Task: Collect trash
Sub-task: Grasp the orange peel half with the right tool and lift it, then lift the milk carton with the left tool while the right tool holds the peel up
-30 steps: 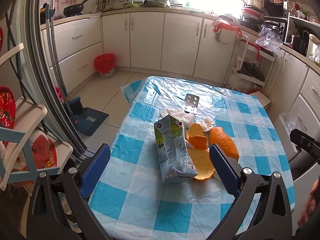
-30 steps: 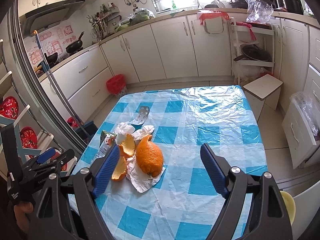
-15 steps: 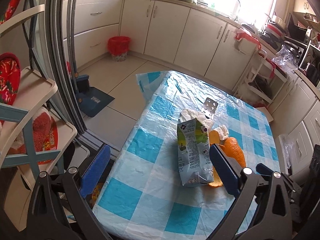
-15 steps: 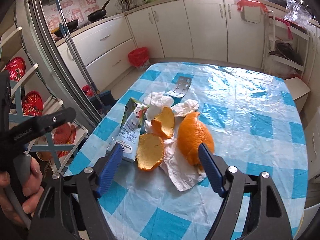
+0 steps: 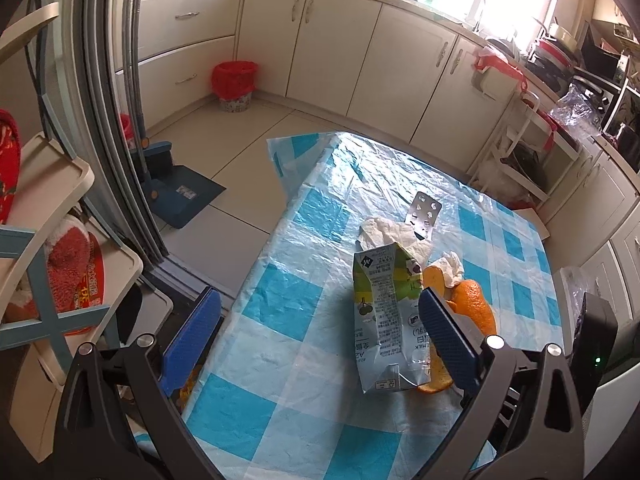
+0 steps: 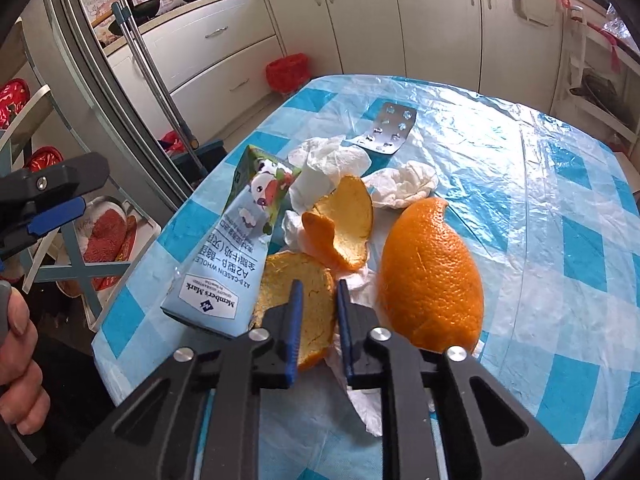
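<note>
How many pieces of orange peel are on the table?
3: a large piece on the right, a curled piece in the middle, and a flat piece between the right tongs. More may hide under the tissues.

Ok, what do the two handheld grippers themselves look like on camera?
Both match: the left gripper and right gripper have black plastic frames with cut-out arms, silver round screws at the pivots, and blue textured pads lining the fingers. No sleeves or cables show.
</note>
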A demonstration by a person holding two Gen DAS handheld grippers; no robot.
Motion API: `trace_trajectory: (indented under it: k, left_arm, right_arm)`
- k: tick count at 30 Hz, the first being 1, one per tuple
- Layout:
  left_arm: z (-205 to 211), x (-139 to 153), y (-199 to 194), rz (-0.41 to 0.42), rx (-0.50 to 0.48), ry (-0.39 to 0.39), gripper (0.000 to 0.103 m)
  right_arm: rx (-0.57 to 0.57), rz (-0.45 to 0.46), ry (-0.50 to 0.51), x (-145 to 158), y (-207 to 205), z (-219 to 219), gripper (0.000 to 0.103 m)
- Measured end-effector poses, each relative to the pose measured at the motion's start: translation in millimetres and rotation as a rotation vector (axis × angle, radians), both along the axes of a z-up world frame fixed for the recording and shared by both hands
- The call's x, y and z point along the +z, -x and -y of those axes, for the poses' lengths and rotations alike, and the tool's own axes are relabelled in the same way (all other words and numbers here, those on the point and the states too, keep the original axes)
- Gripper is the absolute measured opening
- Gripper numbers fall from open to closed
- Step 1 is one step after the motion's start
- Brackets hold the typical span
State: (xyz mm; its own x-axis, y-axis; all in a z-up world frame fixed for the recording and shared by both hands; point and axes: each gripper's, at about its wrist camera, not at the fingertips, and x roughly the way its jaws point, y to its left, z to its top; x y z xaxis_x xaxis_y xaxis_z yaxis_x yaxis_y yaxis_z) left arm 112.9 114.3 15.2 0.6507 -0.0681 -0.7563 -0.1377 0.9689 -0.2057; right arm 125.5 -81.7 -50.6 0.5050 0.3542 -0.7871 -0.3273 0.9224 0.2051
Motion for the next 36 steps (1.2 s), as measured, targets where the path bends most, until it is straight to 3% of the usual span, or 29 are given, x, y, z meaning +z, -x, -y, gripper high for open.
trace_trajectory:
  k: [8, 15, 18, 19, 20, 23, 25, 32, 36]
  left_arm:
    - [33.6, -23.7, -22.2, -0.070, -0.073, -0.063, 0.095]
    - [62.3, -51.0, -48.8, -0.147, -0.103, -0.152, 0.095]
    - [62.6, -69.2, -56.4, -0.209, -0.099, -0.116, 0.094]
    - [60.3, -75.2, -56.7, -0.232, -0.101, -0.067, 0.087]
    - [60.3, -76.4, -55.6, -0.229, -0.095, -0.054, 0.083]
    - [65.5, -74.7, -51.5, -0.221, -0.131, -0.028, 0.057]
    - [69.4, -74.7, -45.0, -0.219, -0.149, -0.024, 0.051]
    - [71.8, -70.5, -1.1, -0.225, -0.214, 0.005, 0.050]
    - [77.4, -68.1, 23.2, -0.228, -0.275, -0.030, 0.053]
  right_arm:
    - [0.088, 0.035, 0.050, 19.6, 33.2, 7.1, 0.004]
    - [0.108, 0.007, 0.085, 18.7, 75.1, 43.4, 0.004]
    - [0.070, -0.007, 0.082, 18.1, 83.5, 65.5, 0.004]
    - [0.057, -0.010, 0.077, 19.1, 85.1, 72.6, 0.004]
    - [0.044, -0.011, 0.073, 20.8, 87.1, 79.1, 0.004]
    - [0.017, -0.007, 0.069, 26.1, 92.6, 92.1, 0.004]
    - [0.008, -0.008, 0.074, 28.4, 95.8, 95.9, 0.004]
    - [-0.053, -0.044, 0.105, 22.5, 100.6, 105.8, 0.005]
    - [-0.088, -0.067, 0.072, 19.8, 104.1, 111.9, 0.010]
